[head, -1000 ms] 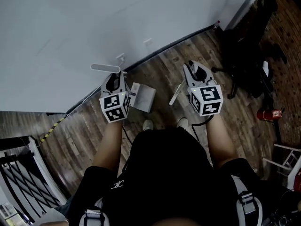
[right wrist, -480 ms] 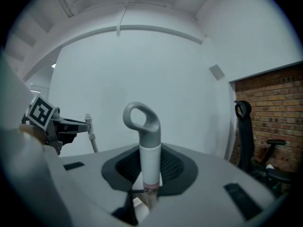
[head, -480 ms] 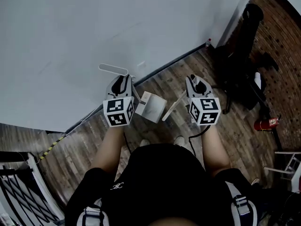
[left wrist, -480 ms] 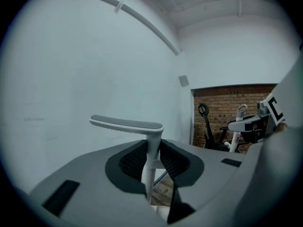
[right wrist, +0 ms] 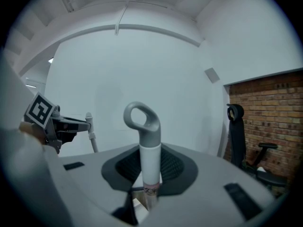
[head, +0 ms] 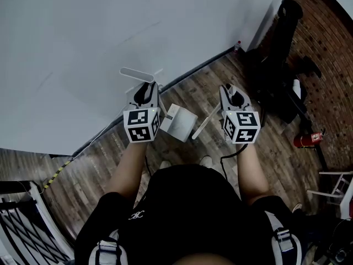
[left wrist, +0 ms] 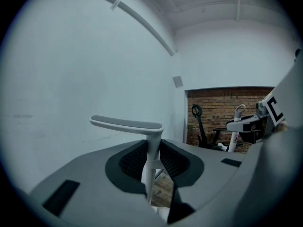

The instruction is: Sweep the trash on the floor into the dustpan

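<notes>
My left gripper (head: pixel 145 94) is shut on the upright white handle of the dustpan (left wrist: pixel 151 161), whose flat top grip (left wrist: pixel 127 123) sticks out above the jaws. The white dustpan tray (head: pixel 180 123) hangs low over the wooden floor (head: pixel 99 159), between my two grippers. My right gripper (head: pixel 232 96) is shut on the broom handle (right wrist: pixel 150 162), which ends in a grey loop (right wrist: pixel 141 119). The broom's stick (head: pixel 202 123) slants down beside the tray. No trash shows on the floor in any view.
A white wall (head: pixel 83 43) with a dark baseboard runs close ahead. A black chair (head: pixel 276 70) stands at the right by a brick wall (head: pixel 328 43), with a red fire extinguisher (head: pixel 305 141) near it. A black railing (head: pixel 22 231) is at the lower left.
Both grippers keep their hold. The view has shifted along the wall, and the dustpan tray and broom stick now hang a little further right and closer together.
</notes>
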`<control>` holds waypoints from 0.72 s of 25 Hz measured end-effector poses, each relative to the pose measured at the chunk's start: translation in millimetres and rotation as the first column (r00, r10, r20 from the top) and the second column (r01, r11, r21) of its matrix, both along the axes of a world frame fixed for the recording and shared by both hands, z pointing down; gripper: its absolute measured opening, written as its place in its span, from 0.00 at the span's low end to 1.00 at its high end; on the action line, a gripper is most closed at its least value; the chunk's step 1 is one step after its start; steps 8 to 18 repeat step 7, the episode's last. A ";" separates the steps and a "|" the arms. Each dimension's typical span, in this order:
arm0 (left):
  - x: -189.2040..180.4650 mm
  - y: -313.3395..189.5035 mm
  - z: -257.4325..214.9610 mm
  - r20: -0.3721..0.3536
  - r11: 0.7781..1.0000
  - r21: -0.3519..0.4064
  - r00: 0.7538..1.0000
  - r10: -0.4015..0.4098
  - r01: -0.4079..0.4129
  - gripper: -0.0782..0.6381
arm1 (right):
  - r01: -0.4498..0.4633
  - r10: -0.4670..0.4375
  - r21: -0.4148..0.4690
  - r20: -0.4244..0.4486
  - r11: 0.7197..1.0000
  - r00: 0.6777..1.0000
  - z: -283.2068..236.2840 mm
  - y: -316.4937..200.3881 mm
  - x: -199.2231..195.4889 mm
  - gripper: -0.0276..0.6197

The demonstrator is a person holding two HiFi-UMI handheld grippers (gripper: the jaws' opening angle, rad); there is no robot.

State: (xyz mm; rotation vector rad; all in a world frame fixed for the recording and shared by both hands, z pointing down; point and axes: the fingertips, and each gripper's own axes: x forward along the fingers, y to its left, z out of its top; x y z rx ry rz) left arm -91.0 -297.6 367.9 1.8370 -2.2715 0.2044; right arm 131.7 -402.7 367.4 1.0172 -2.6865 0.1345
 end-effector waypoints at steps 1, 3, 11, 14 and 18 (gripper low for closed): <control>1.9 0.1 -0.4 0.002 1.000 -0.001 1.000 0.004 -0.004 0.24 | -0.003 0.003 0.005 -0.006 1.000 1.000 -0.3 0.6 1.9 0.17; 4.8 1.1 -1.3 0.008 1.000 -0.003 1.000 0.010 -0.010 0.24 | -0.011 0.011 0.015 -0.019 1.000 1.000 -0.2 1.8 5.3 0.17; 8.2 6.2 0.3 0.019 1.000 -0.016 1.000 0.011 -0.011 0.24 | -0.025 0.027 0.032 -0.049 0.999 0.998 2.8 5.7 12.4 0.17; 8.2 6.2 0.3 0.019 1.000 -0.016 1.000 0.011 -0.011 0.24 | -0.025 0.027 0.032 -0.049 0.999 0.998 2.8 5.7 12.4 0.17; 8.2 6.2 0.3 0.019 1.000 -0.016 1.000 0.011 -0.011 0.24 | -0.025 0.027 0.032 -0.049 0.999 0.998 2.8 5.7 12.4 0.17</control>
